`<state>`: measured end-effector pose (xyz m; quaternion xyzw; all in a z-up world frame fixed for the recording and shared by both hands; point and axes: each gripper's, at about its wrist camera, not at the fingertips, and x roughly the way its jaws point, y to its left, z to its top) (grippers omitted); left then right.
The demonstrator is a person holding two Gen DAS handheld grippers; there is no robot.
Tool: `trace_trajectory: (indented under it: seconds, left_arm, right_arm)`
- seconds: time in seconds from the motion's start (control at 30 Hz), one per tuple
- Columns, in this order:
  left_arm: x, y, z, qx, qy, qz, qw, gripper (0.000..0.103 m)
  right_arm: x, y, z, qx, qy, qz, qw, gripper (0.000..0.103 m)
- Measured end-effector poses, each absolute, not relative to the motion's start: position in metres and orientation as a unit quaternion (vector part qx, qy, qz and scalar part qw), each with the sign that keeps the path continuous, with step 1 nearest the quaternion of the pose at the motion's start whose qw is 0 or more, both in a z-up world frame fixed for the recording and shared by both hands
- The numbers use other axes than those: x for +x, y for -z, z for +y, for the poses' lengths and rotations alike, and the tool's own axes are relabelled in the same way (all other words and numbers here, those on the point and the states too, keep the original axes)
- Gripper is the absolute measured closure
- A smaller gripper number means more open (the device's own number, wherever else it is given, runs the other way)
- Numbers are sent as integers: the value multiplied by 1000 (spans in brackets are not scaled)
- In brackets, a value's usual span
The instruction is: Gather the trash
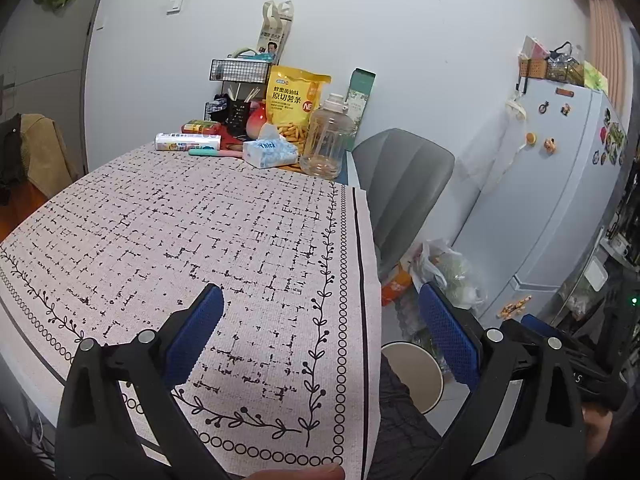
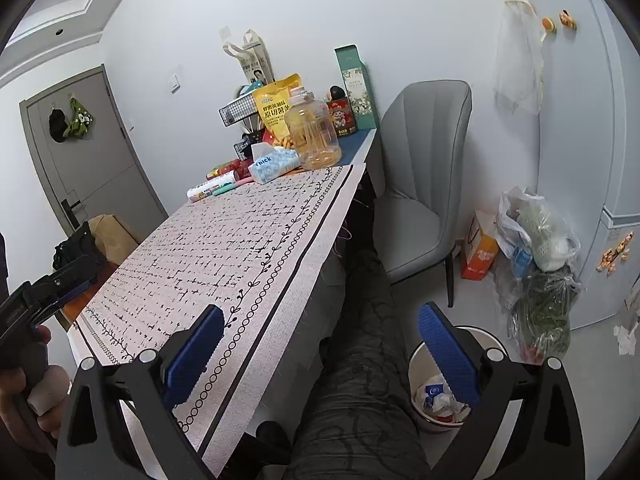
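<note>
Left wrist view: left claw [image 1: 320,344] wide open, nothing between its 2 blue pads, hovering over the near right corner of the counter [image 1: 180,240], which carries a patterned cloth. Far end of counter holds a clear jug [image 1: 326,140], a yellow snack bag [image 1: 294,104], a tissue pack [image 1: 270,152] and a white roll [image 1: 188,142]. Grey chair [image 1: 400,184] sits right of the counter; a white fridge [image 1: 560,200] stands far right.

Right wrist view: right claw [image 2: 320,344] also wide open, empty, held off the counter's right edge above a person's leg [image 2: 360,360]. Trash bin [image 2: 452,392] on the floor under the right pad, crumpled trash [image 2: 434,398] inside it. Plastic bags [image 2: 536,240] sit on the floor beside the fridge. Left claw visible at far left, gripped by a hand [image 2: 36,404].
</note>
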<state>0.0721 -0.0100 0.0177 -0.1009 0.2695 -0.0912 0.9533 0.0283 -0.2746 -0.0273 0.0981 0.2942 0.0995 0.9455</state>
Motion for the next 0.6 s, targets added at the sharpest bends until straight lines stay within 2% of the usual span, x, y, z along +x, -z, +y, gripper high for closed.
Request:
trace_trajectory:
  seconds: [0.6]
  left_arm:
    - [87,0,-24,-86,95,283,950,6]
  right_arm:
    - [45,46,-290,107,-79,296,946,8]
